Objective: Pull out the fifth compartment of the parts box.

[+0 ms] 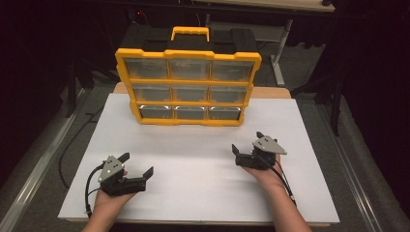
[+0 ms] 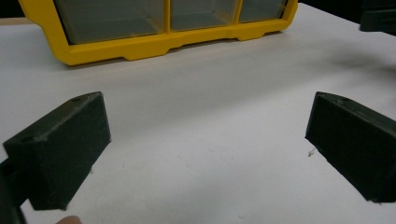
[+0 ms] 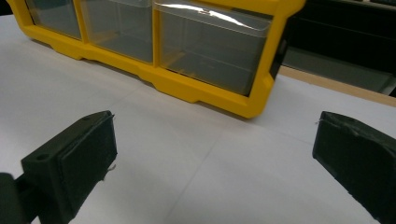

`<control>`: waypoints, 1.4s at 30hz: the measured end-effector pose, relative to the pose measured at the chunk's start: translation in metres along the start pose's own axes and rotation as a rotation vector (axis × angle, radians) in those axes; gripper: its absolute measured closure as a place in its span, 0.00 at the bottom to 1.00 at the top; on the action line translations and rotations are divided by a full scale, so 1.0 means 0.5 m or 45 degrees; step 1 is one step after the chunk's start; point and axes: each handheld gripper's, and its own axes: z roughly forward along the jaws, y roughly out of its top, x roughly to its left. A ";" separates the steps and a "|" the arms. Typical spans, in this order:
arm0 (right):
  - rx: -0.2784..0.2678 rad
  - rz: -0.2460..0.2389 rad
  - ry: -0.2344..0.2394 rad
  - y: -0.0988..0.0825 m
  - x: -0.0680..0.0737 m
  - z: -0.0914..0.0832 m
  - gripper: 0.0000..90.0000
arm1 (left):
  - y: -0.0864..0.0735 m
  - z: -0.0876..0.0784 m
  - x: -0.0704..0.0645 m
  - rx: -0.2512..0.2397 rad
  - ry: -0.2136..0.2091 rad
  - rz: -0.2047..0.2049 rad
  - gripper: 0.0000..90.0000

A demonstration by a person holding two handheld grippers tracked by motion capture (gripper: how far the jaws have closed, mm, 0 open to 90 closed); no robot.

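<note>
yellow drawer box (image 1: pixel 188 87) stands upright at far side of white table (image 1: pixel 203 169), nine clear drawers all shut. left gripper (image 1: pixel 138 166) jaws spread, empty, resting near front edge. right gripper (image 1: pixel 246 143) jaws spread, empty, nearer box, facing bottom-right drawer (image 3: pixel 210 51). likely next: reach for a drawer. approach level, square to front, pinch lip, pull straight; steady box so it doesn't tip.

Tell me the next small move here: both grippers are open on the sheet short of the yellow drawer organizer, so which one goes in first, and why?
Probably ease the right gripper forward toward the organizer. Its jaws stand open and empty, it sits nearer the cabinet than the left gripper, and its view faces the bottom right drawer. All drawers look shut.
</note>
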 end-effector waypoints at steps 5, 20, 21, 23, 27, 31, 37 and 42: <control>0.008 0.008 0.009 0.008 0.005 0.021 0.01 | -0.003 -0.001 -0.001 -0.003 -0.012 0.018 0.00; 0.156 -0.191 -0.019 -0.015 0.015 0.013 0.01 | -0.004 -0.006 -0.005 -0.015 -0.016 0.037 0.00; 0.166 -0.222 -0.033 -0.018 0.013 0.011 0.00 | -0.003 -0.005 -0.005 -0.015 -0.019 0.036 0.00; 0.183 -0.228 -0.041 -0.021 0.014 0.010 0.01 | -0.003 -0.003 -0.004 -0.008 -0.021 0.040 0.00; 0.225 -0.326 -0.067 -0.030 0.012 -0.002 0.00 | -0.003 -0.002 -0.004 -0.006 -0.027 0.052 0.00; 0.231 -0.360 -0.066 -0.031 0.014 -0.006 0.00 | -0.002 -0.001 -0.004 -0.009 -0.027 0.052 0.00; 0.229 -0.554 -0.094 -0.030 0.031 -0.007 0.00 | -0.002 -0.001 -0.002 -0.008 -0.025 0.050 0.00; 0.253 -0.734 -0.111 -0.037 0.044 -0.005 0.00 | -0.003 -0.001 -0.003 -0.007 -0.027 0.056 0.00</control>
